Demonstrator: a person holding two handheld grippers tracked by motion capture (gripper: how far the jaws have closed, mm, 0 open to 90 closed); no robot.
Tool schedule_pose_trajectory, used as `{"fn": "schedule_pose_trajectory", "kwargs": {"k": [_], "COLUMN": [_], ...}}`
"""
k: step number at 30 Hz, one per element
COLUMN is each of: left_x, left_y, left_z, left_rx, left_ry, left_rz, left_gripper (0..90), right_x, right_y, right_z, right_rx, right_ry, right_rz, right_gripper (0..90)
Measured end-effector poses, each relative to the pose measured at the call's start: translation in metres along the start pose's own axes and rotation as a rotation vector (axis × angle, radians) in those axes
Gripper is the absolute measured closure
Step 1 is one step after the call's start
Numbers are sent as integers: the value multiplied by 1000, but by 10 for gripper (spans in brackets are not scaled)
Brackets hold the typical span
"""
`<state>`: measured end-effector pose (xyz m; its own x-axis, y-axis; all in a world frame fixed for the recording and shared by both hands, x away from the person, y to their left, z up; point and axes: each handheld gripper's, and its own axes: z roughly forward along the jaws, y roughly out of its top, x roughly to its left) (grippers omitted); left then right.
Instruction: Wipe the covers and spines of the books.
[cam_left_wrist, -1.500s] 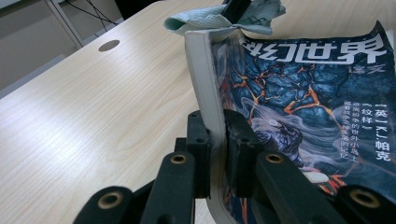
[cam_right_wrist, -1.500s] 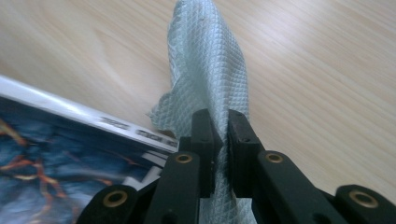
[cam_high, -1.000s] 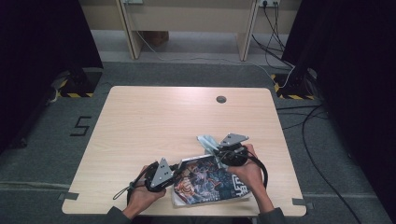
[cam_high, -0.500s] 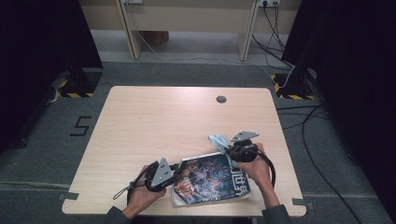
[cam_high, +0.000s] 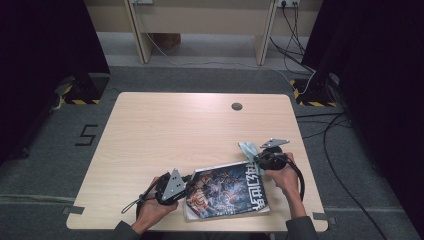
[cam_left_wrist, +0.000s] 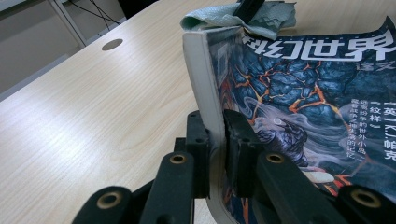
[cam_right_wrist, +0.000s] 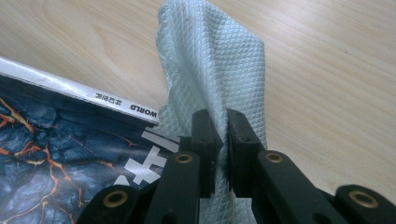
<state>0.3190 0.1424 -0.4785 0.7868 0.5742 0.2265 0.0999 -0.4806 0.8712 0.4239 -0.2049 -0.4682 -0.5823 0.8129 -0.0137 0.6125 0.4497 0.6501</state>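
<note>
Left hand-held gripper (cam_left_wrist: 212, 140) clamps the magazine (cam_high: 225, 192) edge; right hand-held gripper (cam_right_wrist: 220, 135) pinches the cloth (cam_right_wrist: 210, 70) at its far right corner. Wiping the cover apparently remains.

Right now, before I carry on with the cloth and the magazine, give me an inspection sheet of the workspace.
Surface: light wooden table, round grommet hole near the far edge.
Job's things: magazine at the near edge, one edge lifted off the wood; pale green cloth at its far right corner.
Clutter: nothing seen.
Grippers: left gripper shut on the magazine's edge; right gripper shut on the cloth.
Cables: one loops from each gripper; more run over the floor on the right.
Surroundings: grey carpet, a taped number five on the left, desk legs beyond, dark curtains on both sides.
</note>
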Motion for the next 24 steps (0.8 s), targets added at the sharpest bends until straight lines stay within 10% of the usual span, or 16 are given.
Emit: {"fn": "schedule_pose_trajectory", "kwargs": {"k": [11,24], "left_x": [0,1], "left_y": [0,0], "left_z": [0,0], "left_rx": [-3,-4], "left_ry": [4,4], "left_rz": [-6,-14], "left_gripper": [807,804], "right_x": [-11,-37], "right_y": [-5,-6], "right_z": [-2,-43], "right_rx": [13,-81], "right_ry": [-21,-103], "right_rz": [27,78], "right_gripper": [838,842]}}
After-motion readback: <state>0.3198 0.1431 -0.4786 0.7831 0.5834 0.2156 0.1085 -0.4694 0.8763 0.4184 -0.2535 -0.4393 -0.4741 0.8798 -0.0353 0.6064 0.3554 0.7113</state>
